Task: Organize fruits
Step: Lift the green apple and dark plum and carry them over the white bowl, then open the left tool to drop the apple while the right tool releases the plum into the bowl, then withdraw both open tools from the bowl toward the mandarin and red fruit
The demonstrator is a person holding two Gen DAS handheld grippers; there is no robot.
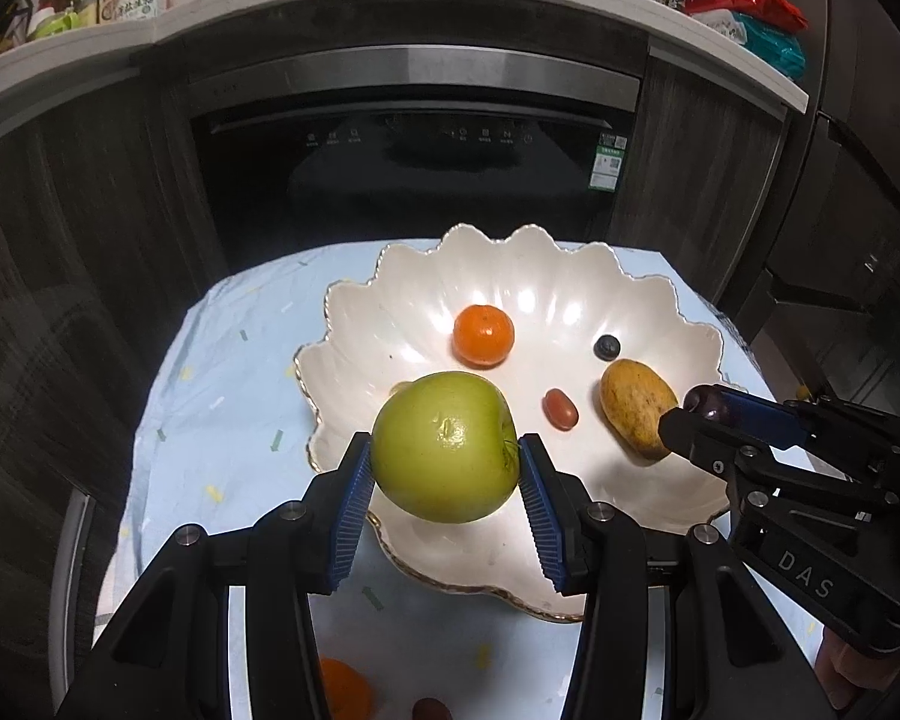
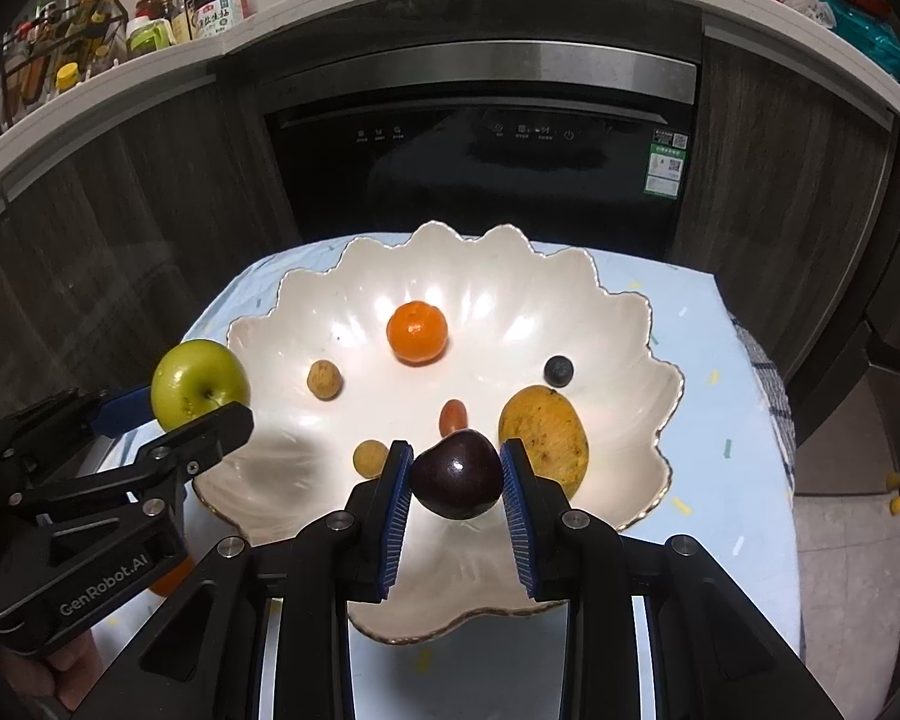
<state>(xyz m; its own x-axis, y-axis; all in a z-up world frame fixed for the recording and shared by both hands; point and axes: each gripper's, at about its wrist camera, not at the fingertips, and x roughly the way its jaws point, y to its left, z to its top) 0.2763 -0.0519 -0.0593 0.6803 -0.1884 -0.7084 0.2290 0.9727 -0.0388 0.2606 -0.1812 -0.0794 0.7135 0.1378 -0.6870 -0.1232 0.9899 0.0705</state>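
Note:
A white scalloped bowl (image 1: 570,294) (image 2: 306,312) sits on a pale blue cloth. My left gripper (image 1: 444,468) (image 2: 201,405) is shut on a green apple (image 1: 444,444) (image 2: 198,381) above the bowl's left rim. My right gripper (image 2: 456,471) (image 1: 699,408) is shut on a dark purple plum (image 2: 457,474) (image 1: 705,401) over the bowl's near side. Inside the bowl lie a tangerine (image 1: 483,335) (image 2: 417,333), a blueberry (image 1: 606,347) (image 2: 558,371), a yellow mango (image 1: 636,405) (image 2: 546,429), a small red fruit (image 1: 560,409) (image 2: 452,414) and two small tan fruits (image 2: 324,380) (image 2: 370,458).
Another tangerine (image 1: 345,687) and a dark fruit (image 1: 431,709) lie on the cloth (image 1: 222,396) near me. A dark dishwasher front (image 1: 408,180) stands behind the table, under a counter with bottles (image 2: 210,6) and snack bags (image 1: 744,6).

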